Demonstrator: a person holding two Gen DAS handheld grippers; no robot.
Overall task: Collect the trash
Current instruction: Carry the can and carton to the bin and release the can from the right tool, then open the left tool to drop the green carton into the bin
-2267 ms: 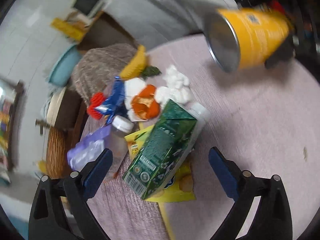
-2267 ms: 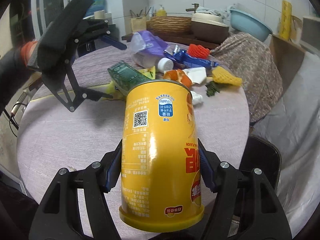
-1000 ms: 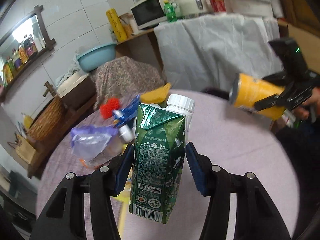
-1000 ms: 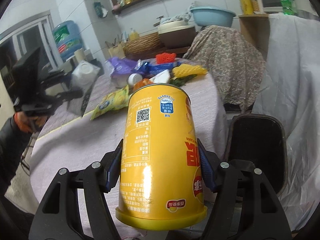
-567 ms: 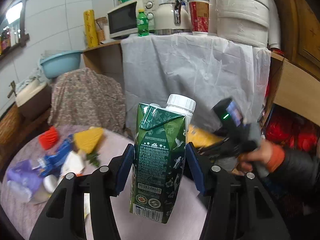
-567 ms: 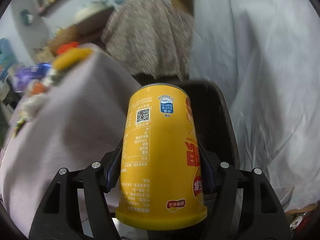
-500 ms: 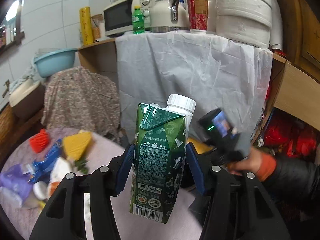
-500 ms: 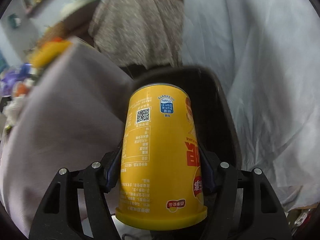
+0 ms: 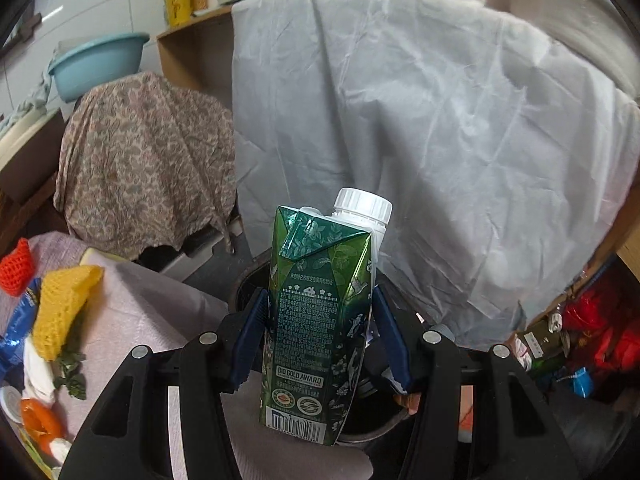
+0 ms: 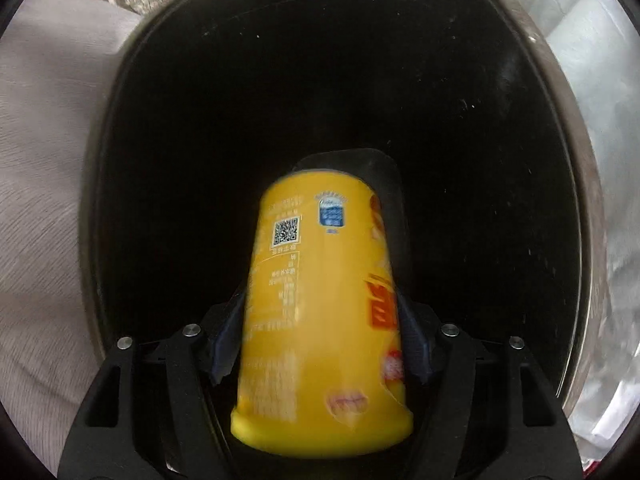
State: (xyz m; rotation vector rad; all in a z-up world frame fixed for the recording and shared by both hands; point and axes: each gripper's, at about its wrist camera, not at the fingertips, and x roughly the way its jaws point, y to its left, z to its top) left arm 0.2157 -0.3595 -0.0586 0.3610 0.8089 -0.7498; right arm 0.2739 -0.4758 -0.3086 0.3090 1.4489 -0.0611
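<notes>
My left gripper point(image 9: 318, 332) is shut on a green drink carton point(image 9: 320, 320) with a white cap, held upright above the table edge in front of the black trash bin point(image 9: 248, 280). My right gripper point(image 10: 320, 340) points down into the black trash bin point(image 10: 120, 128). The yellow snack can point(image 10: 320, 312) sits between its blue pads, blurred and tilted, with the fingers spread slightly wider than the can. The right gripper is hidden in the left wrist view.
The round table with its pinkish cloth point(image 9: 152, 304) holds leftover trash at the left: a yellow foam net point(image 9: 60, 300), a red net point(image 9: 16, 268), orange peel point(image 9: 36, 420). A white sheet point(image 9: 400, 120) hangs behind the bin. Red bags point(image 9: 592, 340) lie at the right.
My right gripper moved over the bin and tipped down into it; its fingers have parted and the can is blurred, slipping. My left gripper carried the carton toward the bin.
</notes>
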